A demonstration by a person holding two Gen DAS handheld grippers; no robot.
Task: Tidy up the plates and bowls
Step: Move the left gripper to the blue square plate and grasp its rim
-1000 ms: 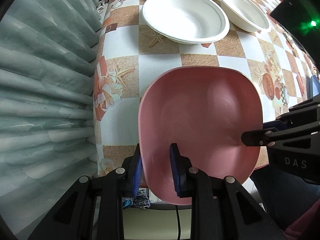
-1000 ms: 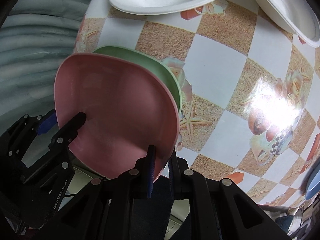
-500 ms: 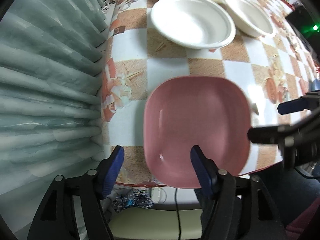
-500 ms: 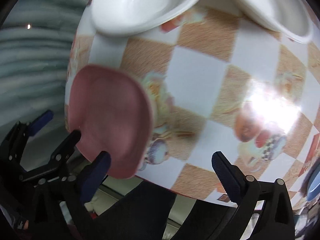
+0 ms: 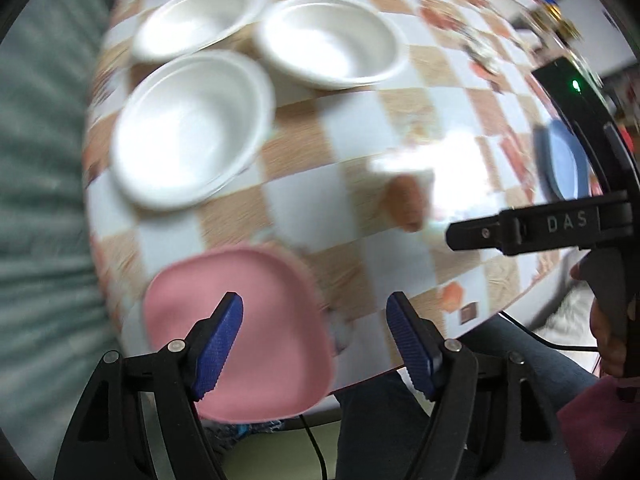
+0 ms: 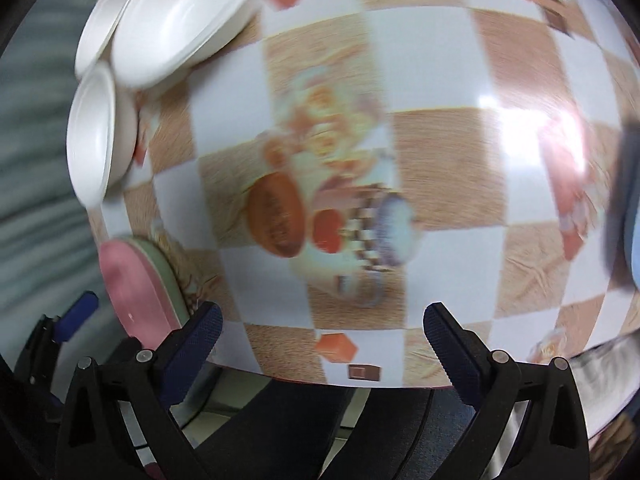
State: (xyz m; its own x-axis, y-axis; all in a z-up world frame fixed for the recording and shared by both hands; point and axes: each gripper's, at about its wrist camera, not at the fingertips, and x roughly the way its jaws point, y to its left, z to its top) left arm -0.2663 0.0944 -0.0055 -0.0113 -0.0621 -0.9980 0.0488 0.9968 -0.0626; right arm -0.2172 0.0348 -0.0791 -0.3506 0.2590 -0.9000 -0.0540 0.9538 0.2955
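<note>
A pink square plate (image 5: 256, 320) lies at the near left corner of the checkered table; in the right wrist view it (image 6: 128, 284) rests on a green plate (image 6: 170, 276). Three white bowls (image 5: 188, 128) (image 5: 328, 40) (image 5: 192, 20) sit further back, also in the right wrist view (image 6: 180, 20). A blue plate (image 5: 564, 160) lies at the right, partly hidden by the right gripper's body. My left gripper (image 5: 316, 340) is open and empty, just right of the pink plate. My right gripper (image 6: 322, 340) is open and empty over the table's front edge.
A grey-green curtain (image 5: 36, 200) hangs along the left of the table. The table's front edge (image 6: 360, 380) runs close to both grippers, with the person's legs below. Both views are blurred by motion.
Both grippers let go of the pink plate, which now lies on the green plate. Both have opened wide, pulled back and swung to the right.
</note>
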